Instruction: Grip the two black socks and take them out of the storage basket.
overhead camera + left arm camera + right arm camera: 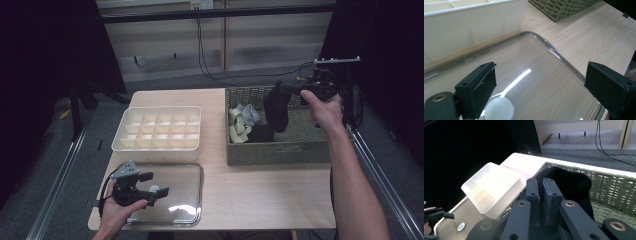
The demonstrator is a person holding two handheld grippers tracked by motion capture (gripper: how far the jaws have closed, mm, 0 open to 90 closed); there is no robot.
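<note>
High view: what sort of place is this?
Probably a lab or recording setup, not a home: a bare wooden table between black curtains, cables across grey carpet, and a hand-held right gripper lifting a black sock.

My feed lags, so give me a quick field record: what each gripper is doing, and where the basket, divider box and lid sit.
right gripper: shut on black sock, held above wicker basket
left gripper: open, over clear lid, nothing held
basket contents: grey and beige socks
divider box: white, compartments empty, left of basket
clear lid: flat on table, in front of box
</note>
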